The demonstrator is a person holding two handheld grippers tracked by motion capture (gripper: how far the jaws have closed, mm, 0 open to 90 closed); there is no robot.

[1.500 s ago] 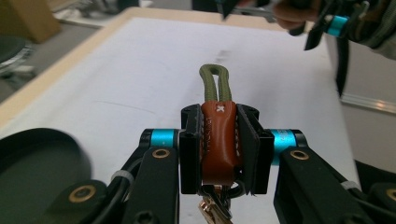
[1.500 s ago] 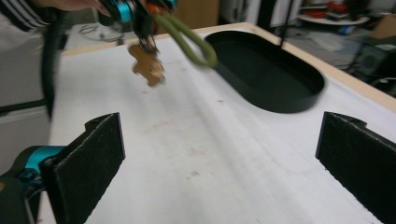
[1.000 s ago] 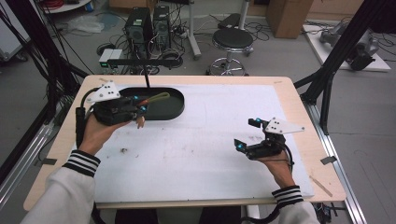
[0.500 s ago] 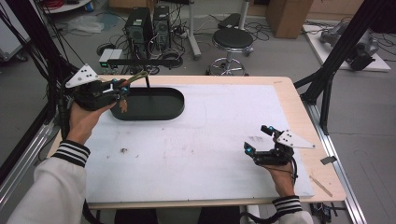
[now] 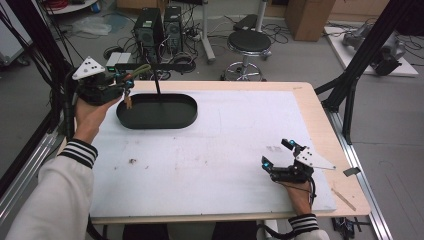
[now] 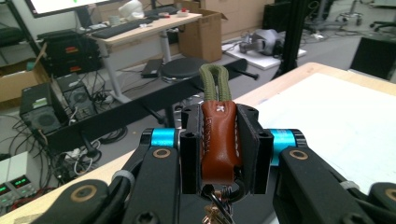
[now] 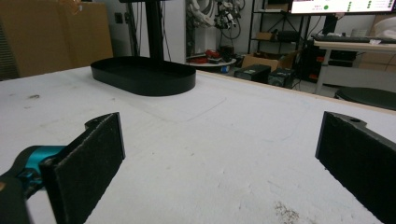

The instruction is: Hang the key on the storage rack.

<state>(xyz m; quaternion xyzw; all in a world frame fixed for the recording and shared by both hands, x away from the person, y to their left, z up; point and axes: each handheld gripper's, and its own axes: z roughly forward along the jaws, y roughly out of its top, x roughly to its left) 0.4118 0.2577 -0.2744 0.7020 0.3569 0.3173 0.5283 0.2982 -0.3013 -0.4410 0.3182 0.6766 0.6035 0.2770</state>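
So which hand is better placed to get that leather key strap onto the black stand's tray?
Left. The left gripper already clamps the key strap beside the black tray. The right gripper stands open and empty, far across the table.

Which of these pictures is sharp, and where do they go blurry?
High view: even light, crisp. Left gripper view: the brown leather key fob is sharp, the room behind soft. Right gripper view: the near pads blur, the black tray is clearer.
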